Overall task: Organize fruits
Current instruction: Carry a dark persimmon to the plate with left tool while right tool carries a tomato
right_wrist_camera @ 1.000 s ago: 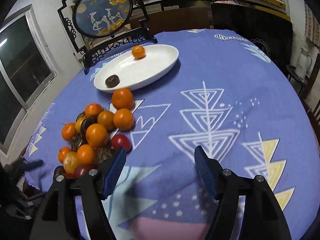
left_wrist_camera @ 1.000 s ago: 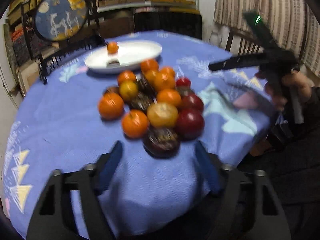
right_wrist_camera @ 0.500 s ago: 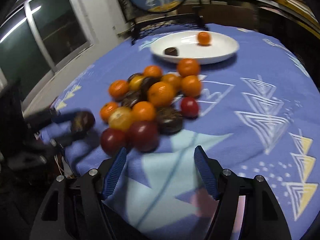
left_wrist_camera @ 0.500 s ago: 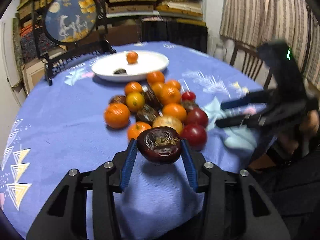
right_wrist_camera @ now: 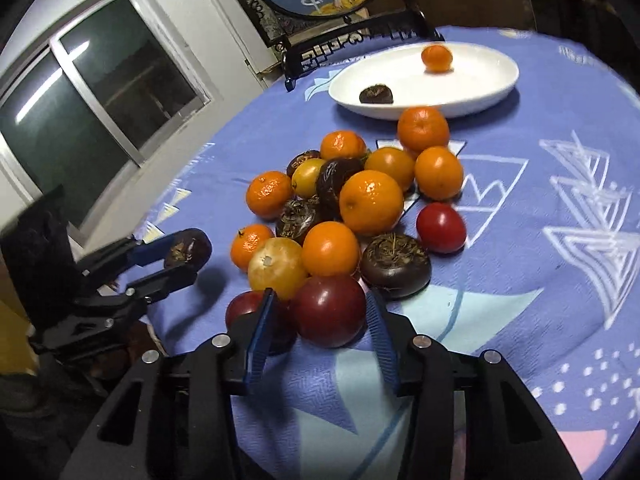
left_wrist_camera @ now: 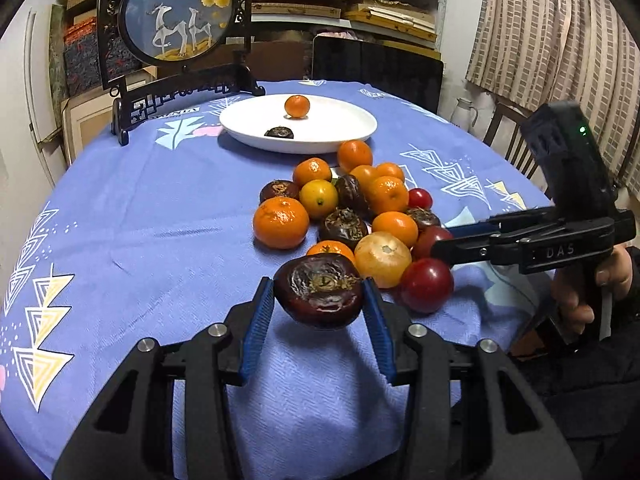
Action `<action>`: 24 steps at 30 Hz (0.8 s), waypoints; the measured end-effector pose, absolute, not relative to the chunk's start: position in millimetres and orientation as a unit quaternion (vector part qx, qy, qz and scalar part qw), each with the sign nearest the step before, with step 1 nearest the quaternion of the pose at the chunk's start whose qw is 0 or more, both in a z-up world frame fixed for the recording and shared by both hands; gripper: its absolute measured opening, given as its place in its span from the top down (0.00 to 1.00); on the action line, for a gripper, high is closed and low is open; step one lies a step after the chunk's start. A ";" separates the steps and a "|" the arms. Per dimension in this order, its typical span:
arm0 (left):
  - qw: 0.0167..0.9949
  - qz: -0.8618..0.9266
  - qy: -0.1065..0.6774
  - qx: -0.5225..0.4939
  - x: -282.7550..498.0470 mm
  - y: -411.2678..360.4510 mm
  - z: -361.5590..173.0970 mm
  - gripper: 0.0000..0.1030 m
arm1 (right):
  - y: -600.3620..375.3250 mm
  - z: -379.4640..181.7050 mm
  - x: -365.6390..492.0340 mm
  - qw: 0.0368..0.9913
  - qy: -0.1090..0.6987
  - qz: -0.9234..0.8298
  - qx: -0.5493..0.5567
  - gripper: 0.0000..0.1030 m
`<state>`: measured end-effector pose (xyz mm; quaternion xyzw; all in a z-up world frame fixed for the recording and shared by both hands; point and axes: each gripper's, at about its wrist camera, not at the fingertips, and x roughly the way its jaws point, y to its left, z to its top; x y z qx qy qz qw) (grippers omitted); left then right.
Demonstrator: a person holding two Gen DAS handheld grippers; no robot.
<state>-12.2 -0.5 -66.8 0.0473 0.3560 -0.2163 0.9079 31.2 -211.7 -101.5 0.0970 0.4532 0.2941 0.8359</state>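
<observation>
Dark, wrinkled skin fills the left gripper [left_wrist_camera: 319,309]: its blue pads are clamped on either side of a dark brown fruit [left_wrist_camera: 319,295], which hangs clear above the blue tablecloth [left_wrist_camera: 140,220] at the near edge. The white plate [left_wrist_camera: 248,130] lies straight ahead and far across the table, holding one small orange [left_wrist_camera: 297,105] and one dark fruit [left_wrist_camera: 279,132] already. That is the relation that counts: plate dead ahead along the fingers, with the whole pile of fruit [left_wrist_camera: 352,216] sitting between gripper and plate. The carry will likely have to pass over or around the pile.

The held fruit is squat, its flat stem face turned towards the camera and its wide axis running pad to pad.

Over on the right, the right gripper [right_wrist_camera: 319,322] is spread wide and grasps nothing; a dark red fruit [right_wrist_camera: 329,310] sits between its fingers at the near end of the pile, with gaps showing on both sides. A second red fruit [right_wrist_camera: 256,314] lies just beside its left finger.

The right wrist view gives what the left cannot: a side look at the held fruit [right_wrist_camera: 188,249] lifted off the cloth, plus the window [right_wrist_camera: 80,96] on the left wall. The left view alone shows the person's hand [left_wrist_camera: 592,292] on the right handle.
</observation>
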 end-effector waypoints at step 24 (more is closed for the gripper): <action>0.902 -0.262 0.343 0.023 88.2 -39.3 -27.4 0.57 | -291.0 -41.0 104.9 0.862 0.384 0.265 0.196 0.62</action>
